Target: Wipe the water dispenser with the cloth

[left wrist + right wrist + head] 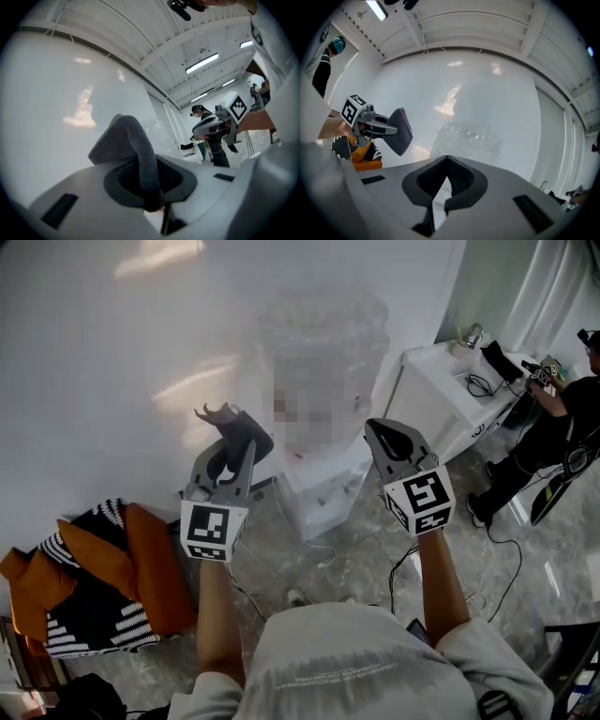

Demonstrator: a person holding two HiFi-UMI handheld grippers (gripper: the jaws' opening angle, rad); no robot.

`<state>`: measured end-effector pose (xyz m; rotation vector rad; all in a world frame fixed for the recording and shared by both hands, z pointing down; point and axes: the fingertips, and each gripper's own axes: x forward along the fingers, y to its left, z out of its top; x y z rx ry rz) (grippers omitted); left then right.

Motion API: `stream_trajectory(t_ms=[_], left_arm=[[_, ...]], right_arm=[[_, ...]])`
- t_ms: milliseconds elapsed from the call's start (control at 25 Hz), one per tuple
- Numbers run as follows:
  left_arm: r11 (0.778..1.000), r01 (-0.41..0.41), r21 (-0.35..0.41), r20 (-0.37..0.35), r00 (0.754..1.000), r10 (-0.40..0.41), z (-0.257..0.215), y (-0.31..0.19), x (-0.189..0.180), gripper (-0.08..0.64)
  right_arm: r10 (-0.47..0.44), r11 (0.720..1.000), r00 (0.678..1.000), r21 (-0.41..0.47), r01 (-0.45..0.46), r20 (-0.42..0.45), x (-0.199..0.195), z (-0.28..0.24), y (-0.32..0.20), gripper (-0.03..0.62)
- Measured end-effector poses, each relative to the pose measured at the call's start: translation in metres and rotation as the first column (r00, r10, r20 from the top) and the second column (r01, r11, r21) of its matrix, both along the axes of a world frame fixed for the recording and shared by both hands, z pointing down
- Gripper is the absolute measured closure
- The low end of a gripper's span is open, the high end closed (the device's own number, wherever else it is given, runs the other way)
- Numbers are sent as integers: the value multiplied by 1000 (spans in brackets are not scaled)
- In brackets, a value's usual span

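The water dispenser (323, 488) stands against the white wall, a clear bottle (323, 343) on its white body. The bottle (468, 138) also shows ahead in the right gripper view. My left gripper (230, 442) is raised to the left of the dispenser, shut on a dark grey cloth (241, 432). That cloth (129, 150) sticks up folded from between the jaws in the left gripper view. My right gripper (389, 437) hangs to the dispenser's right, jaws shut with nothing in them (446, 161). Neither gripper touches the dispenser.
A white table (450, 390) with a kettle and cables stands at the right. A person in black (553, 427) is beside it. Orange and striped cushions (94, 577) lie at the lower left. Cables (309, 587) run over the marble floor by the dispenser.
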<state>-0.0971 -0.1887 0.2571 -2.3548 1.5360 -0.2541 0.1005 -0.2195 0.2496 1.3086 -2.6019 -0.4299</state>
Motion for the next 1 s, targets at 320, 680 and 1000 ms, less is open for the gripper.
stream_trajectory(t_ms=[320, 680, 1000], left_arm=[[999, -28, 22, 36, 999, 27, -7, 5, 7, 505], [999, -35, -8, 33, 999, 35, 6, 2, 11, 505], [999, -42, -17, 51, 998, 43, 15, -3, 17, 505]], right_arm=[[-8, 1000, 1000, 1, 8, -22, -10, 2, 3, 579], [-10, 1000, 999, -20, 10, -30, -11, 11, 4, 580], [-25, 999, 999, -29, 24, -38, -15, 19, 2, 580]])
